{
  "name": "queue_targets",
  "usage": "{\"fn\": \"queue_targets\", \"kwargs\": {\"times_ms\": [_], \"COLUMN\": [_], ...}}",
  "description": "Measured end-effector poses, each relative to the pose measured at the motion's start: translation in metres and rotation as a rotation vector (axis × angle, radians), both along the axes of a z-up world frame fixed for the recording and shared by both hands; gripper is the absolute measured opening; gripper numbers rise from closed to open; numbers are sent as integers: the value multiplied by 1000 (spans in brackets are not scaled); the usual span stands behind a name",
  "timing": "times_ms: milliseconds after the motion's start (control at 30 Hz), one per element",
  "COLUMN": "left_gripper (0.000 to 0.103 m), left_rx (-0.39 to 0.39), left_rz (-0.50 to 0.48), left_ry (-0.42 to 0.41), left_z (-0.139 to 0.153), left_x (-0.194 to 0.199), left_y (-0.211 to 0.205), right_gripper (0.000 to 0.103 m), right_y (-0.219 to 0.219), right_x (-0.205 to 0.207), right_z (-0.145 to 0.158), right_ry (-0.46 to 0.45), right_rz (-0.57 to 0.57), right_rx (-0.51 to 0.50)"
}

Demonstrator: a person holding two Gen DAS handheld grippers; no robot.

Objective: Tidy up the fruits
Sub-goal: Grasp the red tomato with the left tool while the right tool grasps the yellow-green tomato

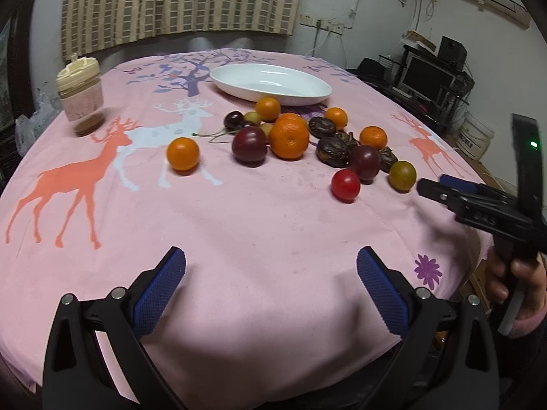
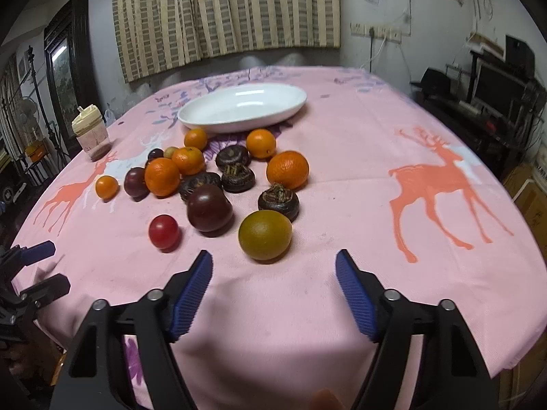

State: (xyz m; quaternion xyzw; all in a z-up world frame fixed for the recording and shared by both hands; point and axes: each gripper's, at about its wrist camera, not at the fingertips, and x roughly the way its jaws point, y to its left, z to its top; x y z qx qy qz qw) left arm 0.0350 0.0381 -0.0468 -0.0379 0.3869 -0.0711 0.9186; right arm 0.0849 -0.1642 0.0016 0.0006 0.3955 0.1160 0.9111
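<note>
The right tool (image 2: 273, 270) was released, its jaws spread wide and empty above the pink-clothed surface (image 2: 342, 307). The left tool (image 1: 271, 266) was likewise released and empty, held over bare cloth nearer the front edge.

Judged step in hand: take the first fruit for transfer to the white dish (image 2: 242, 107), which held nothing. The olive-green fruit (image 2: 265, 235) lay just ahead of the right tool, roughly centred on the gap between its jaws and apart from both pads. To execute well, the tool would be advanced straight forward until the pads flanked the fruit's widest part, then closed gently; a round, smooth fruit would likely roll if struck by one pad first.

Left of it lay a small red fruit (image 2: 164, 232), with a dark purple fruit (image 2: 209, 208) behind. Beyond these, brown ridged fruits (image 2: 278, 201) and oranges (image 2: 287, 170) were clustered closely, some touching, so the near, isolated pieces were the easier picks.

The dish stood behind the cluster, at the far side. A lidded jar (image 2: 90, 133) stood well to the left.
</note>
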Motion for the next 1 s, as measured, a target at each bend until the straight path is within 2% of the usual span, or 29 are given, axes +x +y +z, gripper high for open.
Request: {"fn": "queue_targets", "kwargs": {"times_ms": [100, 167, 200, 300, 367, 433, 500, 567, 800, 900, 1000], "left_gripper": [95, 79, 77, 74, 74, 73, 65, 52, 51, 42, 33], "left_rx": [-2, -22, -37, -57, -47, -26, 5, 22, 78, 98, 122], "left_rz": [-30, -63, -79, -120, -149, -176, -202, -235, -249, -253, -254], "left_ry": [-2, 18, 33, 64, 69, 70, 81, 112, 142, 172, 164], "left_z": [0, -1, -2, -4, -4, -3, -3, -6, -11, -16, -17], "left_x": [12, 24, 31, 50, 59, 69, 78, 87, 105, 109, 108], "left_y": [-4, -7, -9, -19, -29, -40, -50, -60, -81, -86, -90], "right_gripper": [71, 66, 65, 53, 40, 40, 40, 40, 40, 40, 40], "right_y": [4, 11, 14, 20, 17, 15, 11, 9, 4, 5, 4], "right_x": [17, 24, 26, 33, 35, 36, 37, 37, 38, 37, 37], "right_z": [-7, -9, -11, -18, -19, -19, -19, -19, -20, -19, -20], "right_ry": [46, 51, 53, 73, 71, 67, 71, 74, 80, 78, 79], "right_rz": [36, 69, 79, 93, 84, 86, 86, 91, 104, 114, 117], "right_rx": [9, -8, -19, -31, -22, -4, 22, 39, 78, 82, 87]}}
